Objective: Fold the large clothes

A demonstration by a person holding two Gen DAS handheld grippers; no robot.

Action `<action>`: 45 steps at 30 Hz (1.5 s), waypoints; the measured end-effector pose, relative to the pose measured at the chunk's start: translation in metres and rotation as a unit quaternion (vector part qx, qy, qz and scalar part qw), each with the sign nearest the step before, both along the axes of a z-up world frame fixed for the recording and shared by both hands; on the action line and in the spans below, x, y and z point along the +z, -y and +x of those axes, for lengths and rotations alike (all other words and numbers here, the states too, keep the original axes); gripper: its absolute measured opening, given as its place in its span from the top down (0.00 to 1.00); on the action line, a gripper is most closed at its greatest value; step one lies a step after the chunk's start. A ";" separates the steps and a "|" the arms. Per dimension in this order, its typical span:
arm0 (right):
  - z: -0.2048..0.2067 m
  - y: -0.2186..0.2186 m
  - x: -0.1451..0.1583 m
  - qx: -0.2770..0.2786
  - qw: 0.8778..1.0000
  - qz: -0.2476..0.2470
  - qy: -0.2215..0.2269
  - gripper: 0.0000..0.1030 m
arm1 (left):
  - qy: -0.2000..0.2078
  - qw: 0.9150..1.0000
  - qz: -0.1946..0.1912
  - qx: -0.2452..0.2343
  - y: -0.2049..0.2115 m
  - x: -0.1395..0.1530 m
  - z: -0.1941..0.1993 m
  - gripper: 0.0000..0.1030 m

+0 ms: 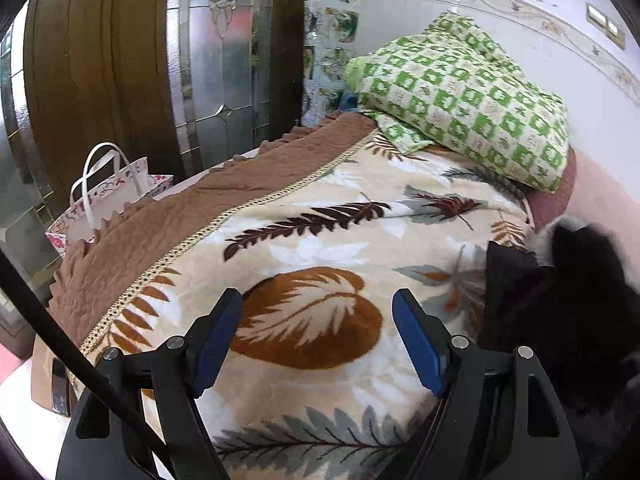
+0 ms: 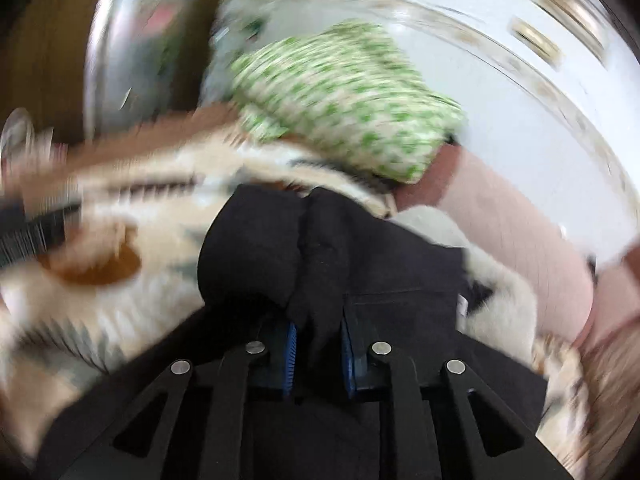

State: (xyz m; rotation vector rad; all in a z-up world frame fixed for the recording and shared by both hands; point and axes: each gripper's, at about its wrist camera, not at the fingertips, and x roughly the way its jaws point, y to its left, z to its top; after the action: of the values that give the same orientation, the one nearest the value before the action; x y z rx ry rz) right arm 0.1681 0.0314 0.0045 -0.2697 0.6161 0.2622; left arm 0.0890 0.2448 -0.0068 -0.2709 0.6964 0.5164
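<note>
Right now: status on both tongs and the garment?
Left tongs open, empty, over leaf blanket. Right tongs shut on black garment, view blurred. Green checked pillow beyond, nothing blocking.

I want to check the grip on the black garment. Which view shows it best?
The right wrist view: the black garment fills its middle, pinched between the right tongs, though blurred. The left wrist view shows only a dark edge at far right, beside the open left tongs.

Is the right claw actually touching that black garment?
Touching. In the right wrist view, the right gripper has black garment fabric bunched between its blue pads.
</note>
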 end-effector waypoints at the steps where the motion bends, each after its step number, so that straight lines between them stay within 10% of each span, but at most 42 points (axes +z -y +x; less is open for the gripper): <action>1: 0.000 0.022 0.012 -0.019 0.999 0.030 0.001 0.83 | 0.001 1.000 0.000 -0.008 0.004 0.000 0.000 0.26; 8: 0.002 0.180 0.035 -0.167 0.973 0.160 -0.022 0.86 | 0.002 0.998 0.043 -0.047 0.040 -0.001 0.003 0.26; 24: -0.026 0.323 -0.120 -0.277 0.865 0.375 -0.187 0.86 | -0.022 0.989 0.090 -0.112 0.095 -0.014 0.017 0.26; 30: -0.051 0.339 -0.111 -0.299 0.866 0.356 -0.183 0.70 | -0.029 0.989 0.085 -0.118 0.096 -0.017 0.018 0.26; 34: -0.085 0.347 -0.074 -0.310 0.891 0.306 -0.129 0.58 | -0.032 0.990 0.065 -0.124 0.097 -0.018 0.016 0.26; 41: -0.055 0.314 -0.030 -0.257 0.928 0.254 -0.092 0.73 | -0.042 0.986 0.052 -0.151 0.107 -0.026 0.016 0.26; 45: -0.008 0.292 -0.048 -0.263 0.925 0.245 -0.123 0.75 | -0.055 0.984 0.055 -0.158 0.111 -0.031 0.020 0.26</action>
State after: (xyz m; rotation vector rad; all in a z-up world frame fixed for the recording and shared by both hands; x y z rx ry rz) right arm 0.1604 -0.2607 -0.0436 0.4192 0.8239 -0.0772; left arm 0.1087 0.1340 -0.0380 -0.0262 0.7989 0.2670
